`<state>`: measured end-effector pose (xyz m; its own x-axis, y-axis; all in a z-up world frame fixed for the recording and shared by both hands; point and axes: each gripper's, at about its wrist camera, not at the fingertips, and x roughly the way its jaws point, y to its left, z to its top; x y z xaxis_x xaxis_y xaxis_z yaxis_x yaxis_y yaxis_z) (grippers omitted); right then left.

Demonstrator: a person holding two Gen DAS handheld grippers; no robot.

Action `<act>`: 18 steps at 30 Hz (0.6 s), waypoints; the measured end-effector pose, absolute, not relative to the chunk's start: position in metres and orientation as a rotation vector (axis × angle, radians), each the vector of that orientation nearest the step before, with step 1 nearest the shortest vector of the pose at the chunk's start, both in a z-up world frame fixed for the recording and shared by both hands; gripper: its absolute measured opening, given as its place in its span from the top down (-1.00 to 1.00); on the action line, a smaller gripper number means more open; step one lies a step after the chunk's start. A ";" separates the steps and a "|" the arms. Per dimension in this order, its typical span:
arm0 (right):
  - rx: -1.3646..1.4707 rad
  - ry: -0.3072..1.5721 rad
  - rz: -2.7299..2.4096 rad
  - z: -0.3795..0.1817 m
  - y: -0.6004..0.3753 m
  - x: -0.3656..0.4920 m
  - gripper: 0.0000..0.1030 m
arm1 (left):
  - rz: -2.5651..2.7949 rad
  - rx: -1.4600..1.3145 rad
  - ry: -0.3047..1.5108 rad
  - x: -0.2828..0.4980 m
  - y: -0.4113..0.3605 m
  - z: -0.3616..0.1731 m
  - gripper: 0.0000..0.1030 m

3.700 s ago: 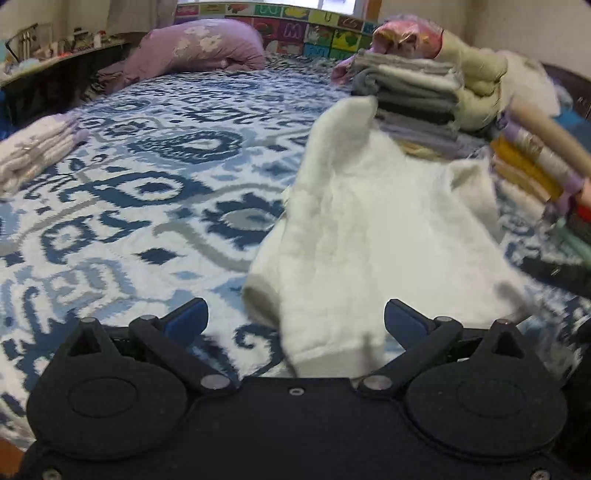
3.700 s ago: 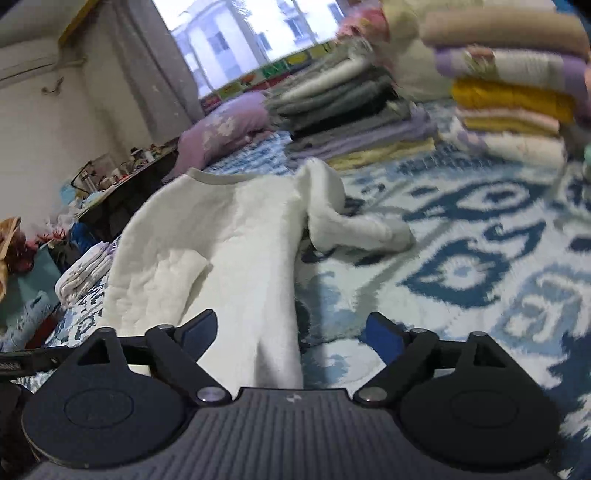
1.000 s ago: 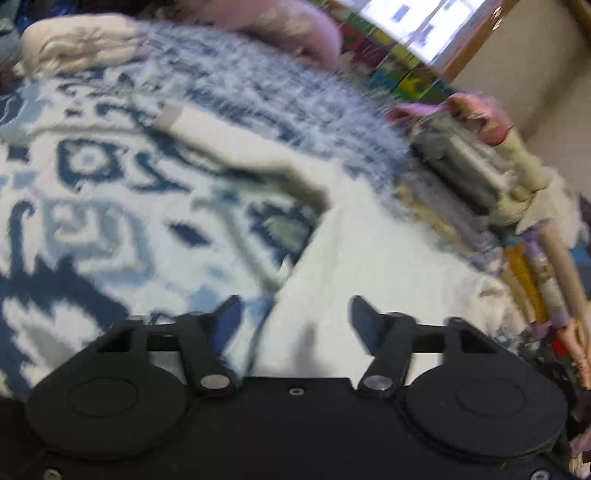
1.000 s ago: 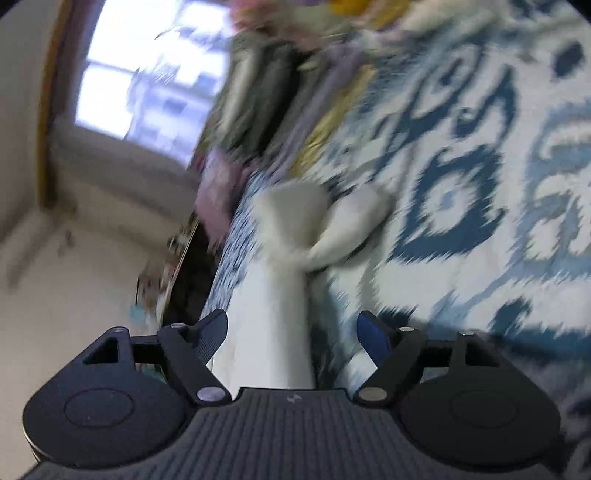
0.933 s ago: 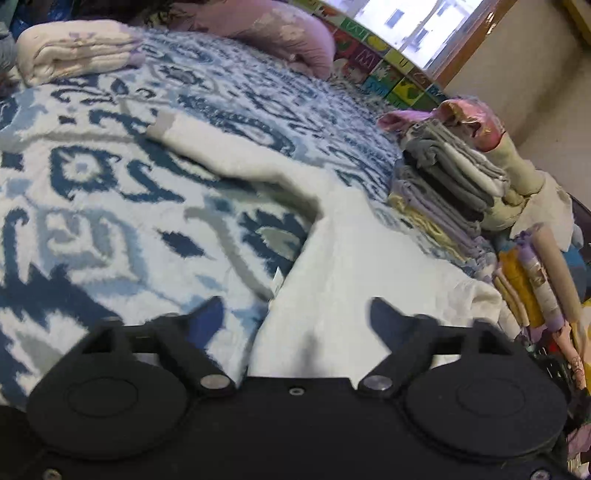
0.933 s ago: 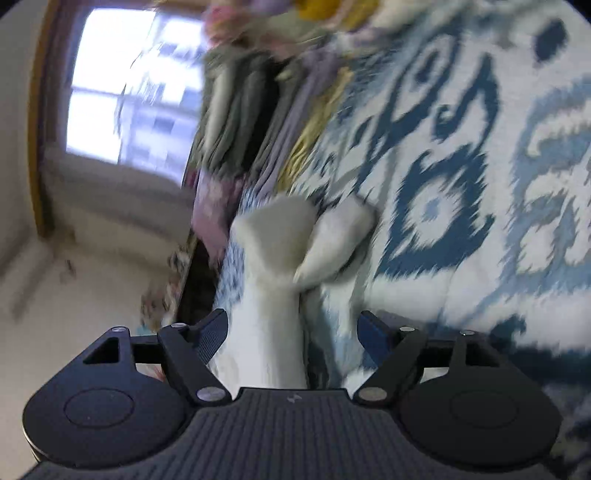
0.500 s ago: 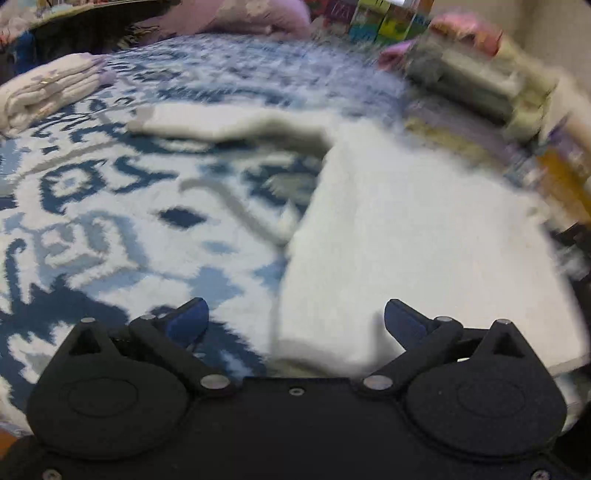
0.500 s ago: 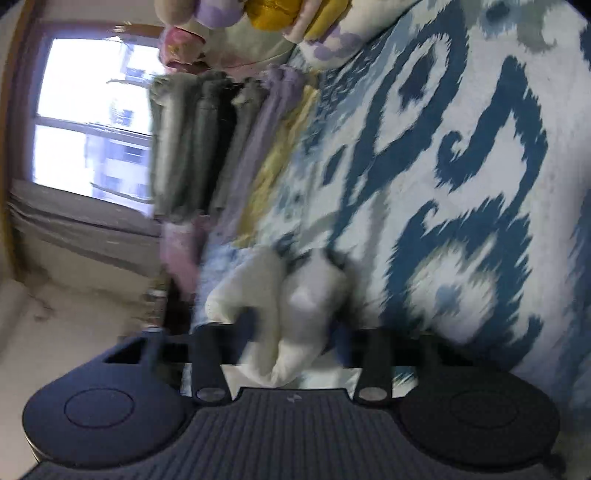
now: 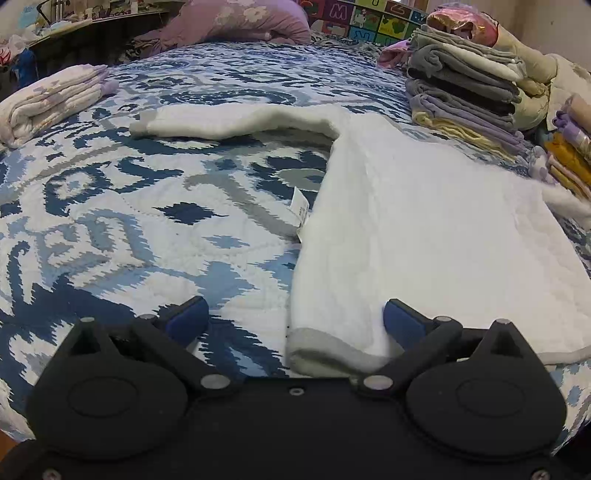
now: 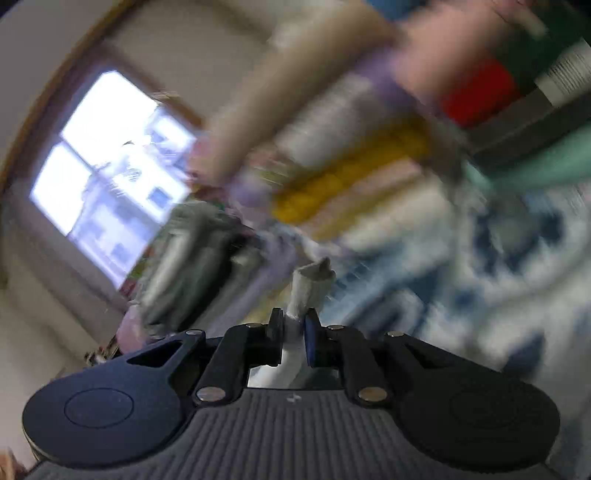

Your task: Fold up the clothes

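Left gripper [image 9: 295, 319] spread wide over the grey hem corner of the white sweater [image 9: 417, 229], not pinching. Right gripper [image 10: 293, 334], jaws just closing, pinches a sleeve cuff [image 10: 312, 282]. Sweater flat on blue patterned bedspread [image 9: 129, 221], long axis running away from the camera, 1 sleeve [image 9: 229, 122] stretched left. Folded stacks [image 9: 465, 85] at right, purple pillow [image 9: 236, 20] behind. Right view blurred; window [image 10: 110, 166].

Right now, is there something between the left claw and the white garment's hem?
Nothing visible does. The left claw is open, and the grey hem of the white garment already lies between its fingers on the patterned bedspread.
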<state>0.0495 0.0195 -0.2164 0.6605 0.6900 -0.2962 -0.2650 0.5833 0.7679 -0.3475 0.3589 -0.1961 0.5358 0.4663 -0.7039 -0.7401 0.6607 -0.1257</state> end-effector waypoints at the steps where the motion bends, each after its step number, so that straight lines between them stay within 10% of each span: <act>1: 0.763 0.669 0.583 -0.222 0.019 0.050 0.48 | 0.747 -0.443 0.686 -0.348 0.359 -0.196 -0.99; 4: 0.734 0.778 0.552 -0.232 0.029 0.048 -0.40 | 0.747 -0.444 0.684 -0.348 0.359 -0.196 -0.99; 7: 0.740 0.808 0.555 -0.239 0.032 0.046 -0.38 | 0.747 -0.441 0.686 -0.348 0.360 -0.197 -0.99; 12: 0.726 0.848 0.600 -0.249 0.050 0.063 0.73 | 0.750 -0.427 0.692 -0.346 0.359 -0.198 -0.99; 18: 0.588 0.548 0.681 -0.195 0.057 0.070 0.76 | 0.753 -0.414 0.697 -0.345 0.357 -0.199 -0.99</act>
<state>0.0703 0.0573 -0.1948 0.6519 0.7087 -0.2699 -0.4150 0.6313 0.6552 -0.3451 0.3570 -0.1993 0.5252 0.4780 -0.7040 -0.7384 0.6672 -0.0978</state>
